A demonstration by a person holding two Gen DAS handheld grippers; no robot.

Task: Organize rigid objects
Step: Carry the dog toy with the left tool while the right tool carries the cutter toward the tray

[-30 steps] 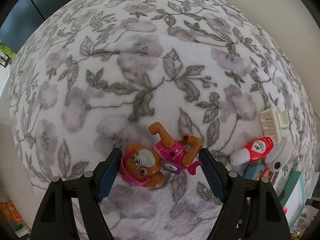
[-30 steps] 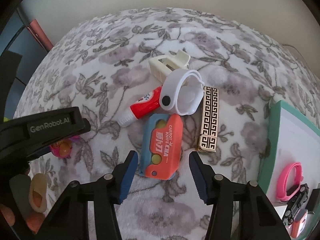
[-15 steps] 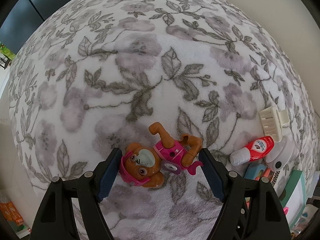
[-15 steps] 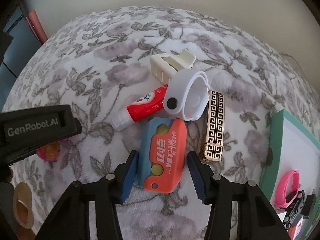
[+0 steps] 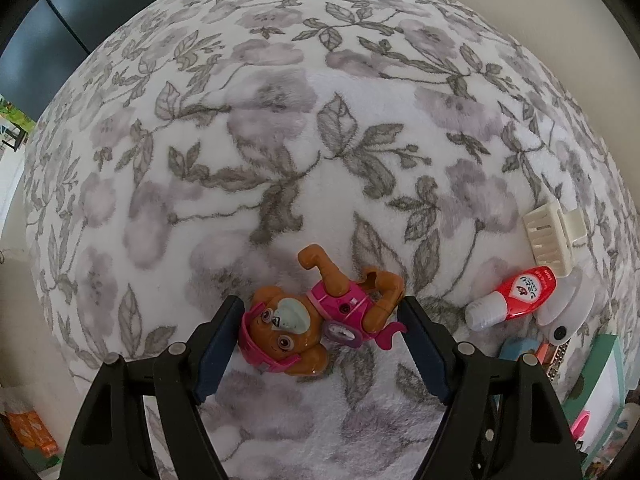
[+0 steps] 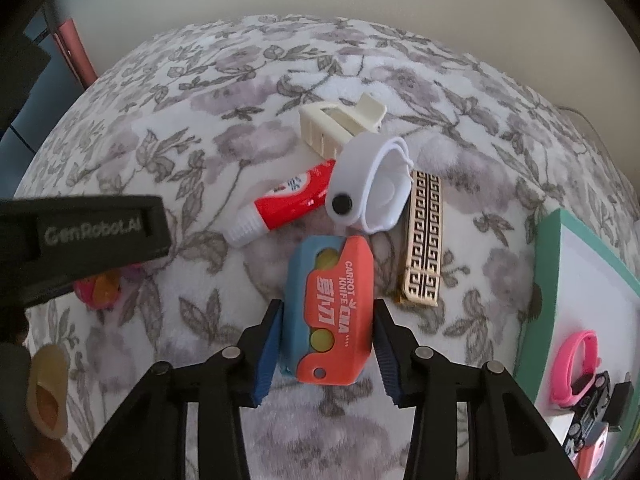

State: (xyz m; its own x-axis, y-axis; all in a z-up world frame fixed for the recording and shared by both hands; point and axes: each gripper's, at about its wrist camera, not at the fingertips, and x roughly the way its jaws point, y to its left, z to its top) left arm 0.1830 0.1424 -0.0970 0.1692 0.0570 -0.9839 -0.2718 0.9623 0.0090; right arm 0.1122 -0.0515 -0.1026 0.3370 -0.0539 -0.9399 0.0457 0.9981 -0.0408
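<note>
A brown toy dog [image 5: 320, 316] in a pink vest lies on its back across the floral blanket [image 5: 280, 140]. My left gripper [image 5: 320, 308] points straight down, its pads against the dog's head and tail. In the right wrist view a blue and orange toy carrot knife [image 6: 332, 312] lies flat between the fingers of my right gripper [image 6: 328, 306]. Those jaws are closing, and the pads stand just off the knife's two long sides. The left gripper's black body [image 6: 80, 236] fills the left of that view and hides most of the dog.
Beyond the knife lie a red glue tube [image 6: 288, 204], a white band [image 6: 368, 184], a cream hair clip [image 6: 340, 124] and a gold patterned bar [image 6: 422, 240]. A green-rimmed white box [image 6: 548, 272] at the right holds a pink band [image 6: 576, 364] and small parts.
The right jaws have narrowed around the carrot knife, and the gripper has come closer to it. The blanket has slid slightly under the left gripper while the dog stayed fixed between its fingers.
</note>
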